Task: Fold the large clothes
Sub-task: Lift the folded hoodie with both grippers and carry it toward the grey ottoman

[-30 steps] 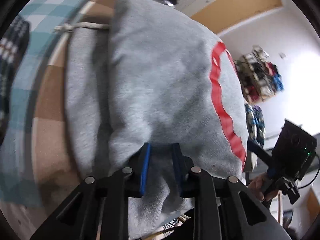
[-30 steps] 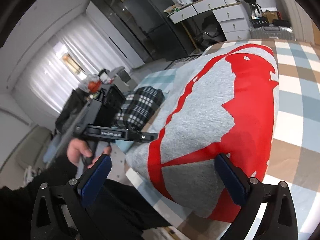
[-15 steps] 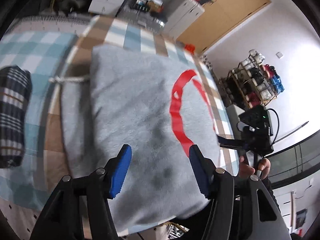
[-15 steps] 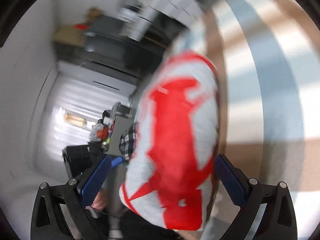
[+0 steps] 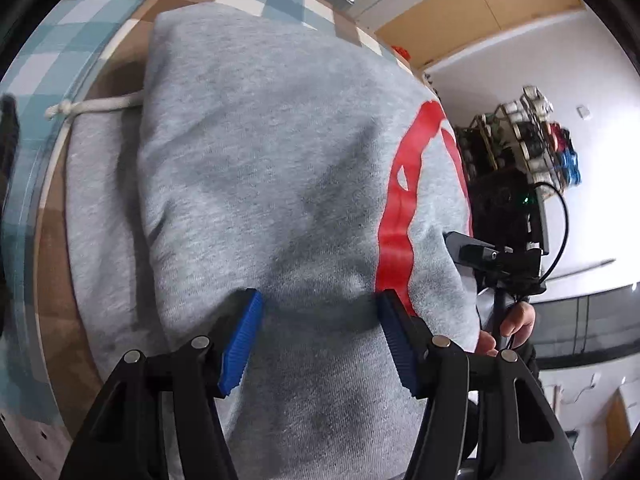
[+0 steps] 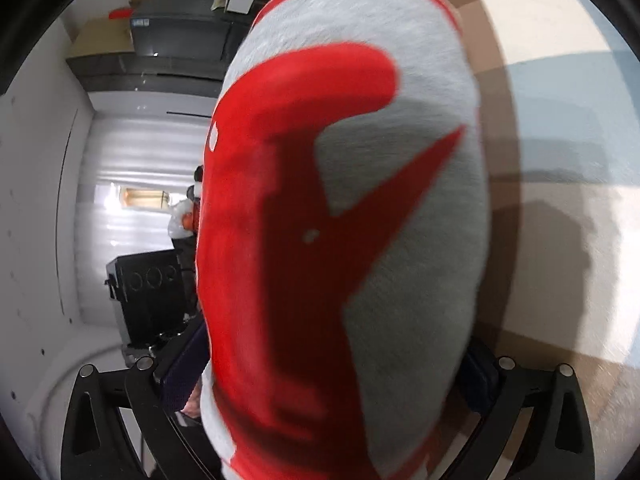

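Grey hoodie [image 5: 280, 184]: soft, bulky, lying folded; take its thick edge at six o'clock. Left gripper [image 5: 320, 336] hovering spread; right gripper [image 6: 332, 372] straddling fabric, spread.

White walls, a cluttered shelf rack [image 5: 532, 144] — dark cabinet [image 6: 176, 36] opposite.

My left gripper [image 5: 320, 338]: matt black plastic arms, ribbed blue pads [image 5: 241, 342], bright metal pivot pins. Under it, at twelve o'clock, the sweatshirt [image 5: 260, 184]: matt grey fleece-like knit, finely pilled, bearing a smooth, flat red print [image 6: 280, 200]. At nine o'clock, a twisted white cord [image 5: 96, 105], knotted. The checked cloth [image 6: 560, 160] beneath looks soft and matt.
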Tool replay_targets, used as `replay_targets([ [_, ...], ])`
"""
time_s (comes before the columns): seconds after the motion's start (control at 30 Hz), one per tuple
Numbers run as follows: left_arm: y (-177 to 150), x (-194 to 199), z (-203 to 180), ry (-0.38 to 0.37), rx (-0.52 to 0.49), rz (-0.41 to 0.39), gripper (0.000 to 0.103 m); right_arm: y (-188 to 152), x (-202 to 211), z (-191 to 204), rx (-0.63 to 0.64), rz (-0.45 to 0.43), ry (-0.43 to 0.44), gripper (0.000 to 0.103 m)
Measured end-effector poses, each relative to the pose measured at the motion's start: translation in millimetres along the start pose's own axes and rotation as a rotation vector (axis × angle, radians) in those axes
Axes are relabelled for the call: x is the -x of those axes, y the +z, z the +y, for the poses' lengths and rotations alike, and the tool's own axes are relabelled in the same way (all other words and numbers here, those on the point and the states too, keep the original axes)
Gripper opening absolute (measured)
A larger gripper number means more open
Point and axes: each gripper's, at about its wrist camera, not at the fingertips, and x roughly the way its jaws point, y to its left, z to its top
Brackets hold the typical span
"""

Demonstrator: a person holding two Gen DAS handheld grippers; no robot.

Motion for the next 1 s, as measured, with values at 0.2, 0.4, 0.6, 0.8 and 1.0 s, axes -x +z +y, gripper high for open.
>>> replay_targets([
  [0.2, -1.0, -1.1, -6.7, -0.039, -0.060, 0.009, 0.054, -19.0, 10.2, 17.9, 0.101, -0.090, 0.022, 0.079],
  [0.4, 0.8, 1.3, -20.2, -0.080, -0.096, 0.024, 0.041, -39.7, 20.0, 35.6, 0.130, -0.180, 0.002, 0.071],
  [0.6, 4.7, -1.8, -40.6, -0.090, -0.153, 0.026, 0.024, -44.3, 23.9, 49.7, 0.155, -0.217, -0.075, 0.067],
  [0.8, 4.0, -5.4, -69.7, -0.083, -0.231, 0.026, 0.017, -51.3, 49.4, 58.9, 0.163, -0.304, -0.162, 0.062],
  [1.0, 8.6, -25.4, -101.1, -0.101, -0.300, 0.066, 0.014, -67.1, 92.2, 51.7, 0.155, -0.354, -0.237, 0.061],
])
